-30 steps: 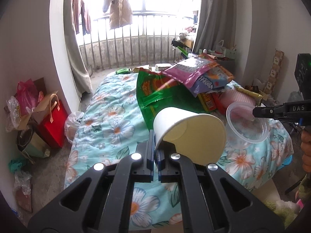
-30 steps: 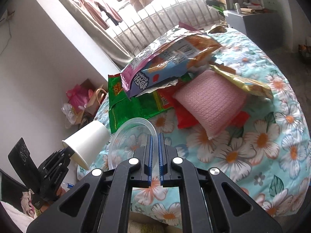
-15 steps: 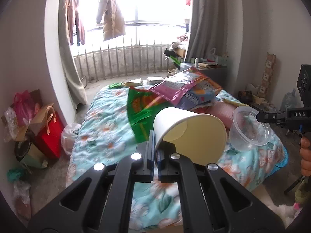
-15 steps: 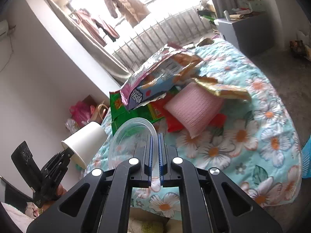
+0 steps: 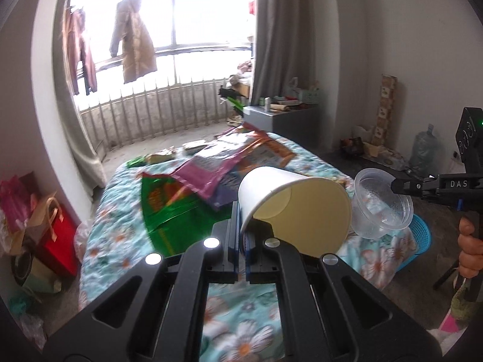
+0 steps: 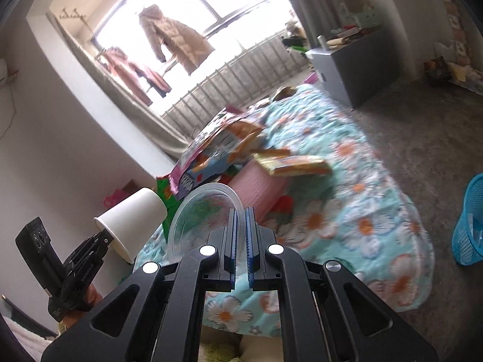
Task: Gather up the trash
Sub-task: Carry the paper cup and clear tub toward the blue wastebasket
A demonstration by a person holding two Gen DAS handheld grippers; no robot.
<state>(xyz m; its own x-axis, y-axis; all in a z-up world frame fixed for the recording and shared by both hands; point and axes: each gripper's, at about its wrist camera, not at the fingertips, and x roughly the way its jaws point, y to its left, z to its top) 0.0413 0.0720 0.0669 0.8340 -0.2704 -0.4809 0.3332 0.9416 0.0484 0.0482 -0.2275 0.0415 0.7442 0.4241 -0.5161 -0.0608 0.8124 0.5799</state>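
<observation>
Carry step, by my read. Left tongs [image 5: 240, 235] clamped on the paper cup [image 5: 294, 208] rim; right tongs [image 6: 240, 238] clamped on the clear plastic tub [image 6: 205, 208] rim, both aloft over the bed [image 6: 362, 211]. Next: swing to the blue basket [image 6: 469, 226] on the floor, release over its mouth.

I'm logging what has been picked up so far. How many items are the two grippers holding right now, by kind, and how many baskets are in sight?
White paper cup, in the left gripper: 1
Clear plastic container, in the right gripper: 1
Blue basket on the floor: 1
Total: 3
</observation>
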